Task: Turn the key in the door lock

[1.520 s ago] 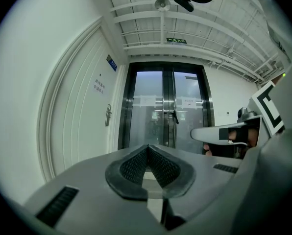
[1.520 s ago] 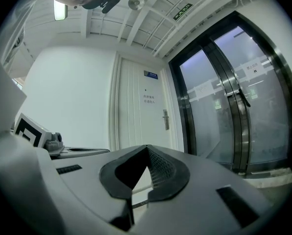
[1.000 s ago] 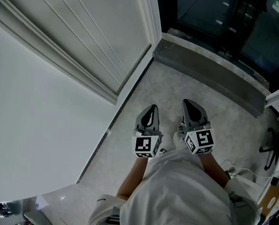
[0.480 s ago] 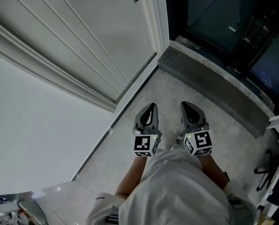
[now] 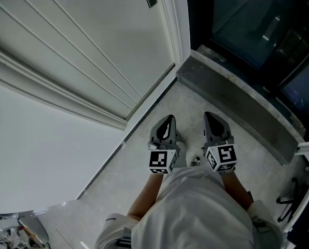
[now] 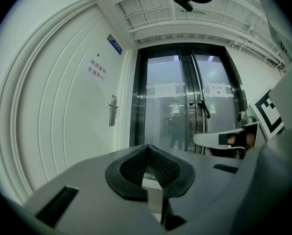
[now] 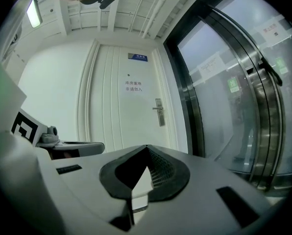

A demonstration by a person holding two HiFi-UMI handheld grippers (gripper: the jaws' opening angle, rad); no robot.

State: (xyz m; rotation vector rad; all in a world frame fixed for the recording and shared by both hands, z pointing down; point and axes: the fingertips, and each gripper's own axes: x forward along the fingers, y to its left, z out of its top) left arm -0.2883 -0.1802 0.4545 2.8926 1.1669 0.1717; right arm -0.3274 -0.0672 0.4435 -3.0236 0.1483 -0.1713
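nearing the white door (image 5: pixel 92 45), the left tool (image 5: pixel 168 121) and right tool (image 5: pixel 211 117) ride side by side, jaws shut on nothing; the door lock (image 7: pixel 158 112) shows closer than a second ago yet well apart, so the approach looks unfinished

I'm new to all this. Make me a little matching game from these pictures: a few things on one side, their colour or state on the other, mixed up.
Things:
1. door
2. plaque
3. handle
4. right tongs

Descriptions:
A. pinched together, holding nothing
B. blue
C. white
D. silvery, at the door's right edge

Pairs: 1-C, 2-B, 3-D, 4-A.
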